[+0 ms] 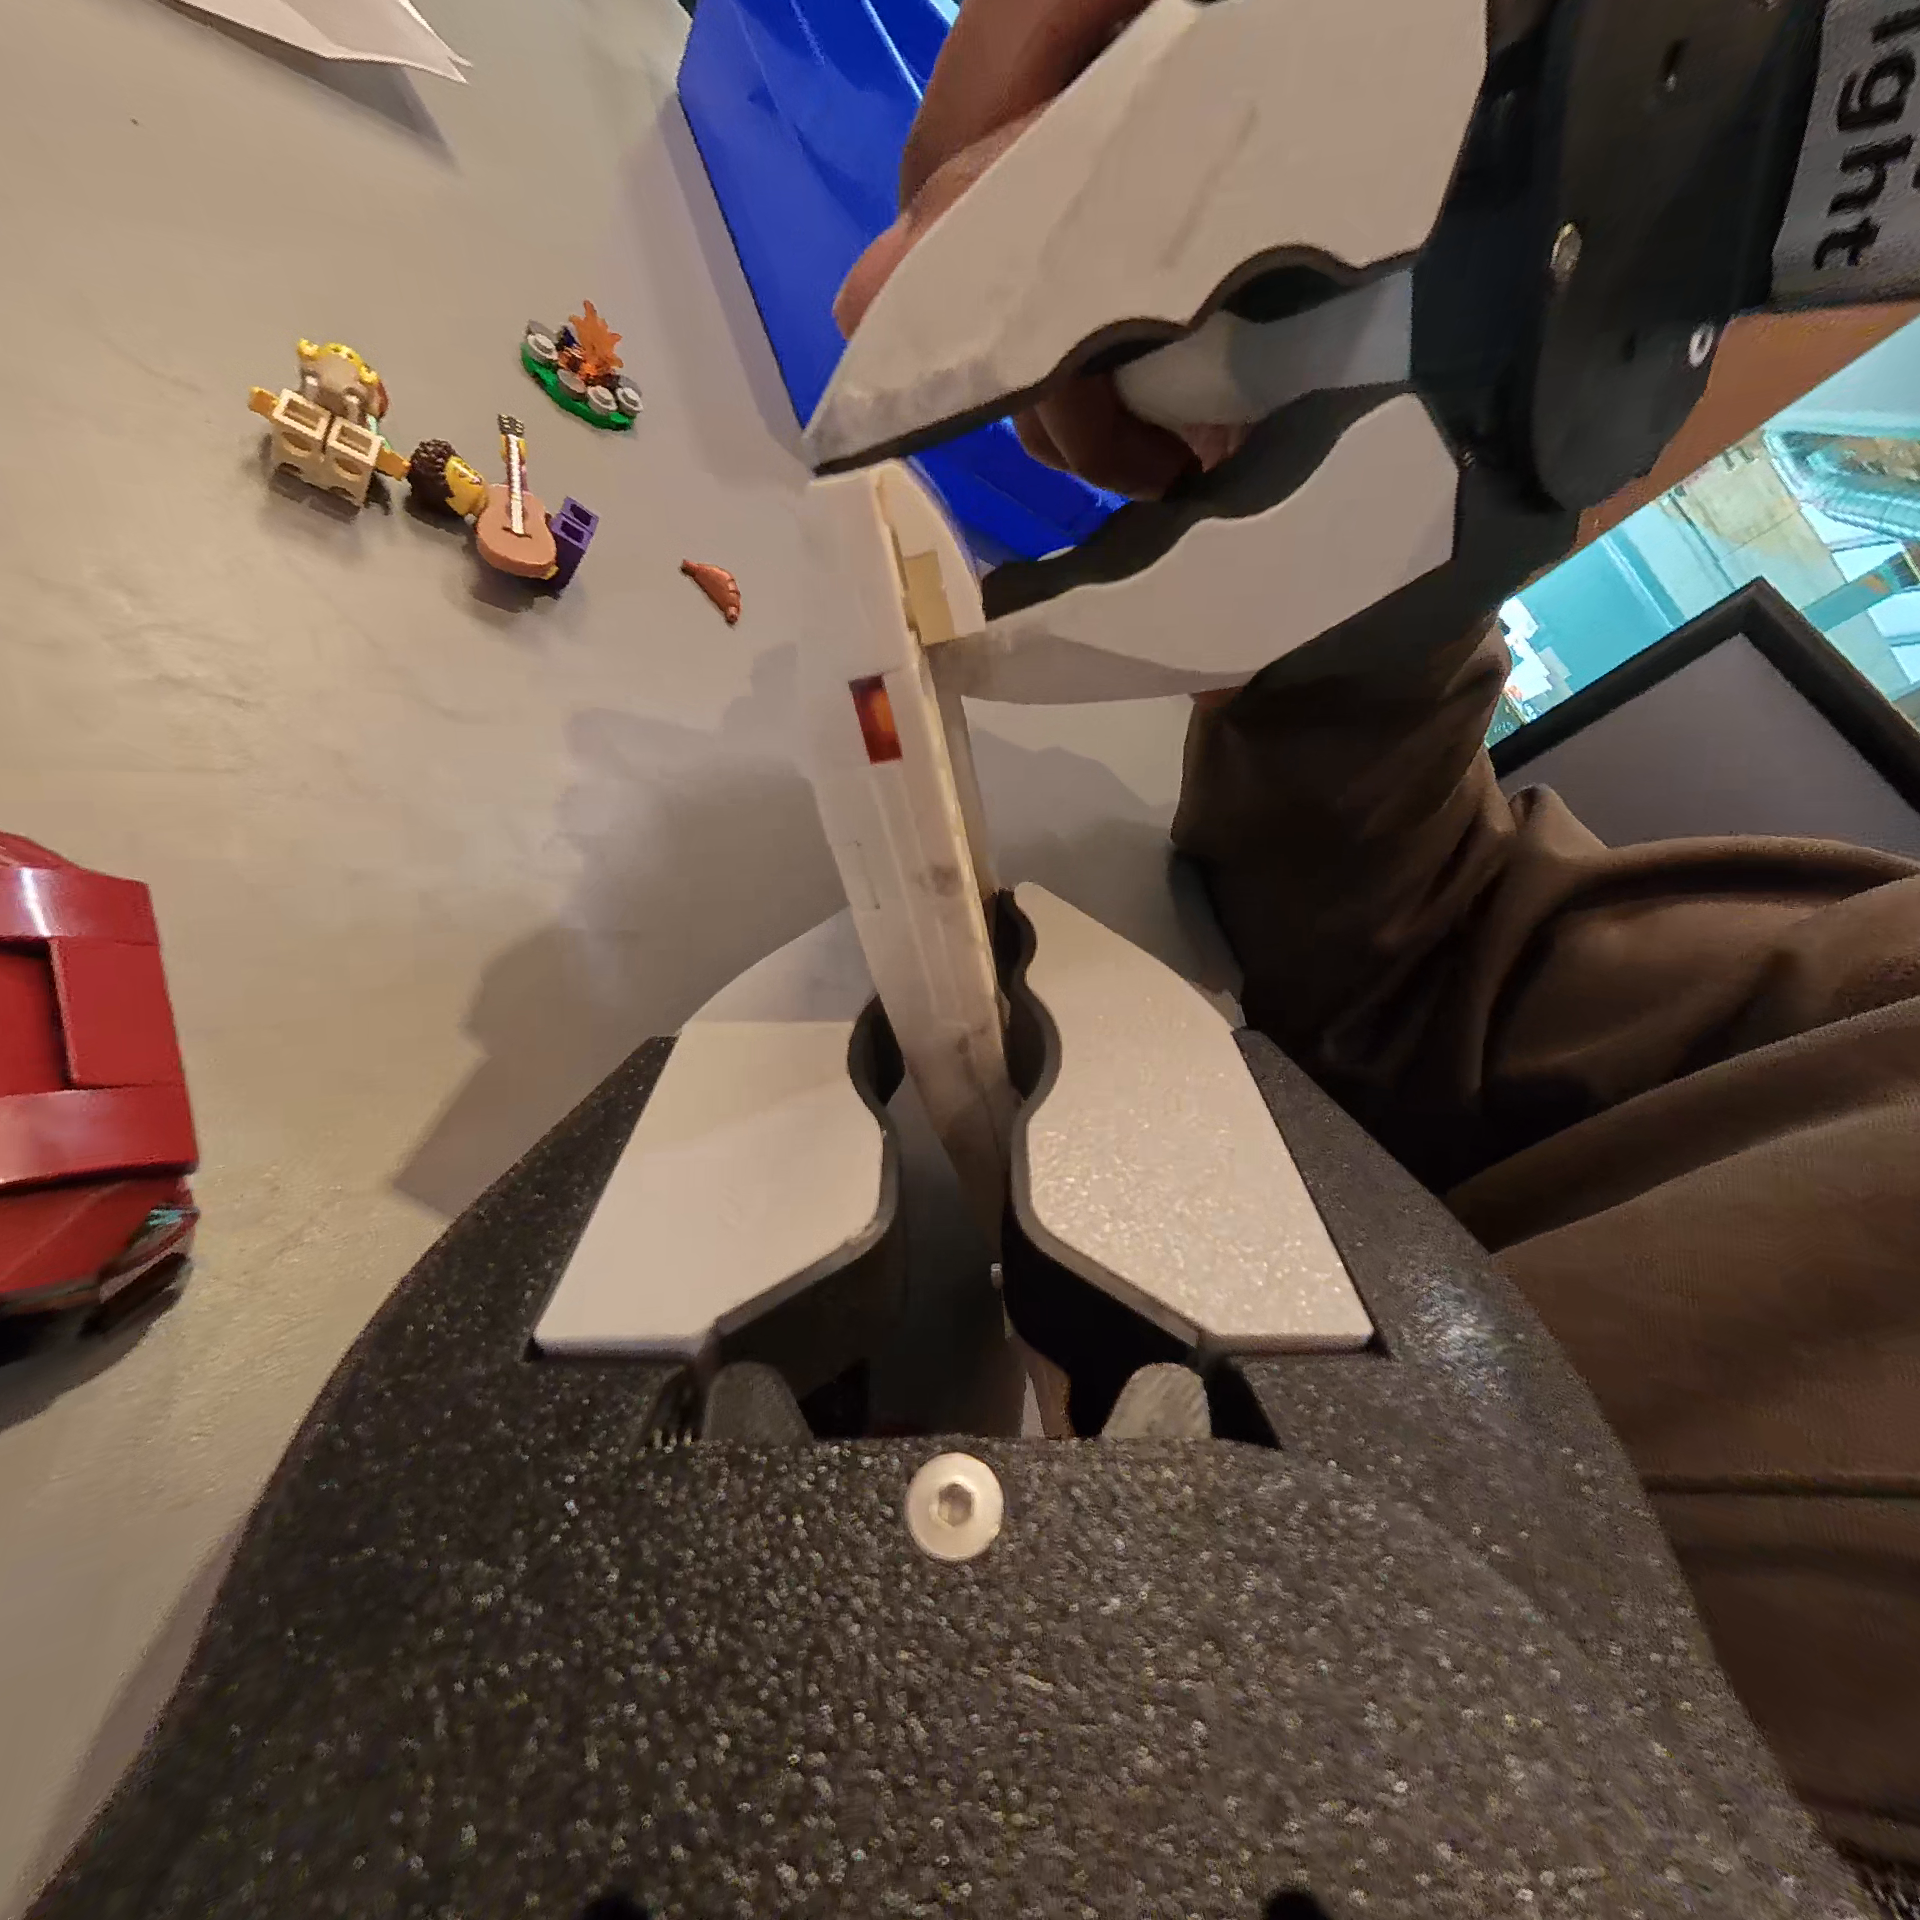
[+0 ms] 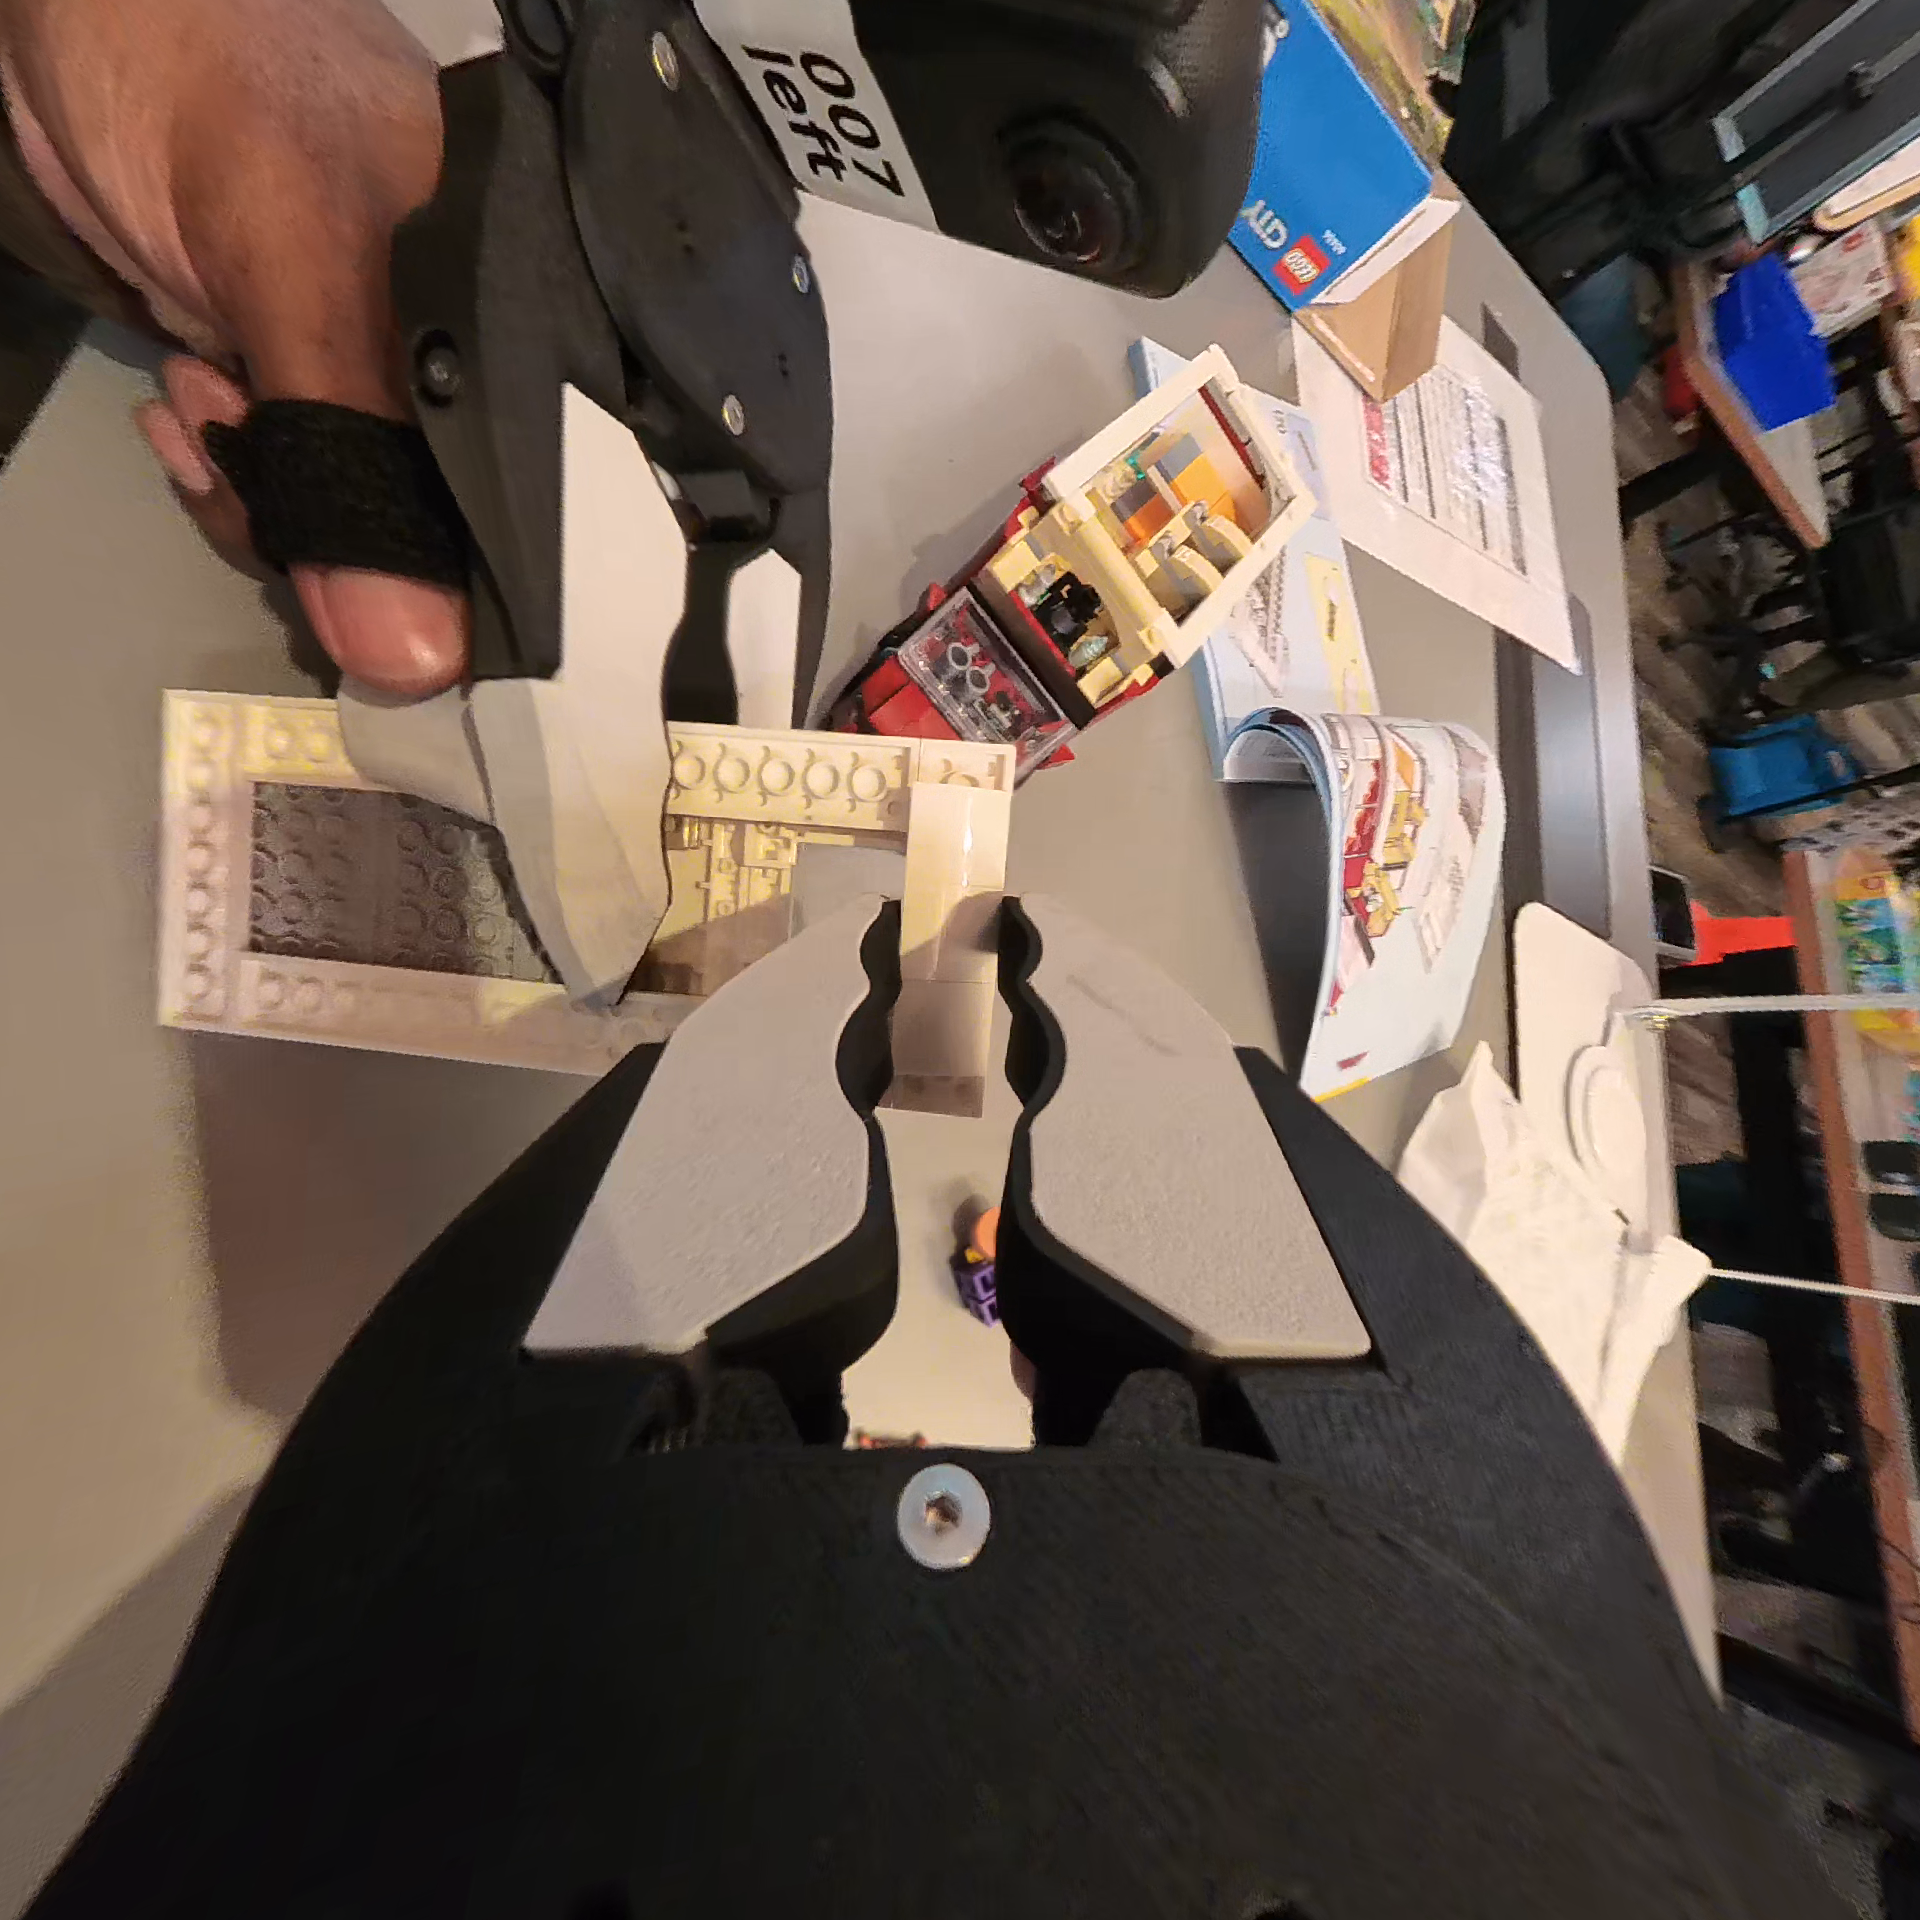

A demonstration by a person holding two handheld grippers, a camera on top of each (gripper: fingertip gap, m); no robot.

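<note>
While both jaws clamp it, white brick panel (image 2: 582, 852) hangs above table (image 1: 312, 779).

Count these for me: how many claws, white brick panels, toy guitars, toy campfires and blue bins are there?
claws: 2 (left claw, right claw)
white brick panel: 1
toy guitar: 1
toy campfire: 1
blue bin: 1
total: 6
</note>
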